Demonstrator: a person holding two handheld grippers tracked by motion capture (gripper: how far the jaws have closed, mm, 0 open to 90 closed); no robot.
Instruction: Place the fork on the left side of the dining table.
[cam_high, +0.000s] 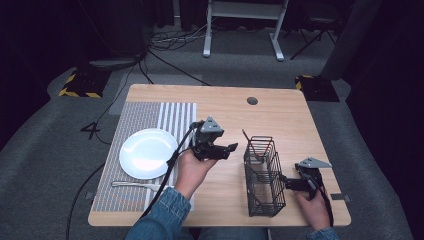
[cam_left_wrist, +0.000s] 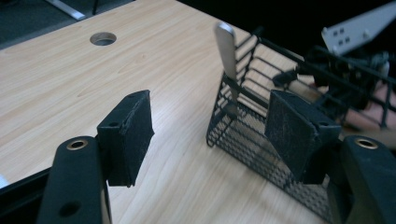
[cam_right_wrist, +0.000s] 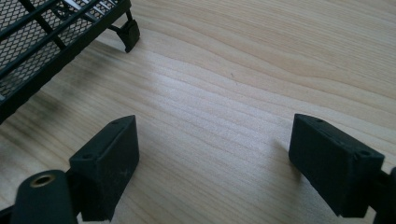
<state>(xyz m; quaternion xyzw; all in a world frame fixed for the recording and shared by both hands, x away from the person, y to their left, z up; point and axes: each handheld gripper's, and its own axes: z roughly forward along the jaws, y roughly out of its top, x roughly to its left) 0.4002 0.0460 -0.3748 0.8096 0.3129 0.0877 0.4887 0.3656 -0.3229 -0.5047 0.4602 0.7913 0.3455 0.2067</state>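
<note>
My left gripper (cam_high: 231, 148) at frame centre, jaws apart, empty, beside wire basket (cam_high: 264, 176) holding utensil (cam_left_wrist: 227, 46); right gripper (cam_right_wrist: 212, 154) released too; next: fork (cam_high: 135, 185) lower left

A white plate (cam_high: 147, 152) lies on a striped grey placemat (cam_high: 137, 120) that covers the left part of the wooden surface (cam_high: 225, 107). The plate sits near the mat's middle, toward the left edge of the surface. A fork (cam_high: 134, 185) lies flat on the same mat just in front of the plate, close to the near edge, its handle pointing left. A round cable hole (cam_high: 252, 100) is cut into the surface near the far edge, right of centre. Beyond the far edge, on the grey floor, stand white frame legs (cam_high: 240, 30), with loose black cables (cam_high: 165, 42) trailing beside them.
</note>
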